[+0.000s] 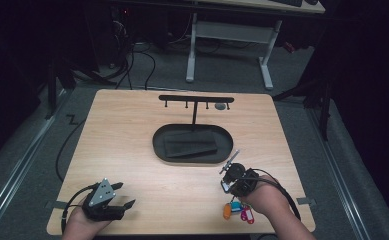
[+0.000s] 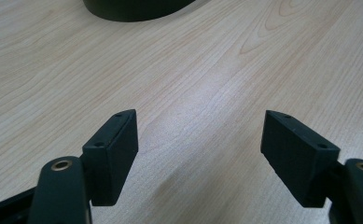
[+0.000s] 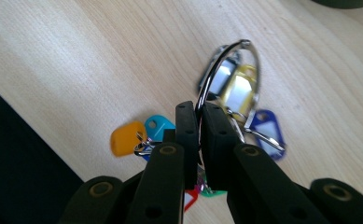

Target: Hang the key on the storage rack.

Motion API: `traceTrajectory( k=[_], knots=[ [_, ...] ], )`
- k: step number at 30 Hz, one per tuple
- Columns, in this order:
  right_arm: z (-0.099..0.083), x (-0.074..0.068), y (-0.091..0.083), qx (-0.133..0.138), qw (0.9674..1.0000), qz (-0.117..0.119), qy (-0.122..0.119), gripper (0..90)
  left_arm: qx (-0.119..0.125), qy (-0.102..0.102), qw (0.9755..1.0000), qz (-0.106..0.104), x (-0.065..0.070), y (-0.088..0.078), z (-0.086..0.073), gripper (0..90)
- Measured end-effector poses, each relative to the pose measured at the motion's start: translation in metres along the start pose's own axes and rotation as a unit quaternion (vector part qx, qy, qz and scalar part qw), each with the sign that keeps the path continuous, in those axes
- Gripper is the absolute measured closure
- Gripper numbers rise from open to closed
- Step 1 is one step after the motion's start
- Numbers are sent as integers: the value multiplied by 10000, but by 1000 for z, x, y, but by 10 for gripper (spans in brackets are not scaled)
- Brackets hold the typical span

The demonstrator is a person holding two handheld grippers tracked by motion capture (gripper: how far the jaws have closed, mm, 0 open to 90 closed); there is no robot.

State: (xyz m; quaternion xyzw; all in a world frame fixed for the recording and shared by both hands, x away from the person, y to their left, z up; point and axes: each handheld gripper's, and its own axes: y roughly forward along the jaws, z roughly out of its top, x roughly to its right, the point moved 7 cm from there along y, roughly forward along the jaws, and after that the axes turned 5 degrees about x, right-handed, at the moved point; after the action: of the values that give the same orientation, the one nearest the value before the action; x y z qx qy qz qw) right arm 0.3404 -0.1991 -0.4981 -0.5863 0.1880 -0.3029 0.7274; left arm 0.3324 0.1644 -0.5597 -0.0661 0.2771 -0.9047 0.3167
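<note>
My right gripper (image 3: 199, 112) is shut on the wire of a large metal key ring (image 3: 254, 60). The ring carries several coloured plastic key tags: orange (image 3: 125, 138), cyan (image 3: 159, 126), yellow (image 3: 239, 91) and blue (image 3: 265, 122). In the high view the right gripper (image 1: 229, 175) is near the table's front right, with the tags (image 1: 236, 210) bunched just in front of the hand. My left gripper (image 1: 124, 195) is at the front left, and its jaws (image 2: 200, 135) stand wide open over bare wood with nothing between them.
A black oval tray (image 1: 159, 145) sits mid-table, its edge also at the top of the left gripper view (image 2: 132, 9). A black T-shaped hook stand (image 1: 196, 99) rises behind it, with a small grey item (image 1: 221, 106) at its right end. The table's front edge lies close to both hands.
</note>
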Motion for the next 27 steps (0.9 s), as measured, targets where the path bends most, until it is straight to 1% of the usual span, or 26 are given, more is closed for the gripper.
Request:
traceTrajectory(
  k=[6,7,9,11,15,16,20,24,26,27],
  knots=[
    [1,3,-17,-17,10000,-84,-32,877,4,32,10000,-15,1,1,1,279],
    [2,4,-20,-15,9999,-113,-48,877,-3,39,10000,-33,2,1,0,279],
    [3,4,-24,-34,9999,-130,-71,878,-7,52,9999,-149,4,1,0,287],
    [4,4,-28,-60,9997,-186,-129,879,-36,111,9999,-123,4,1,0,292],
    [7,4,-36,-96,9995,-256,-187,880,-27,114,9999,-103,5,1,0,288],
    [8,5,-39,-93,9994,-296,-168,880,-20,113,9999,-96,5,1,0,287],
    [10,9,-51,-65,9994,-316,-137,880,8,97,9999,-65,3,0,1,285],
    [12,13,-60,-33,9995,-316,-48,881,0,80,10000,-51,1,-1,0,282],
    [13,15,-64,-50,9995,-319,-47,881,4,72,10000,-47,1,0,0,281],
    [13,16,-66,-74,9994,-318,-87,881,6,77,10000,-45,1,0,0,280]
  ],
)
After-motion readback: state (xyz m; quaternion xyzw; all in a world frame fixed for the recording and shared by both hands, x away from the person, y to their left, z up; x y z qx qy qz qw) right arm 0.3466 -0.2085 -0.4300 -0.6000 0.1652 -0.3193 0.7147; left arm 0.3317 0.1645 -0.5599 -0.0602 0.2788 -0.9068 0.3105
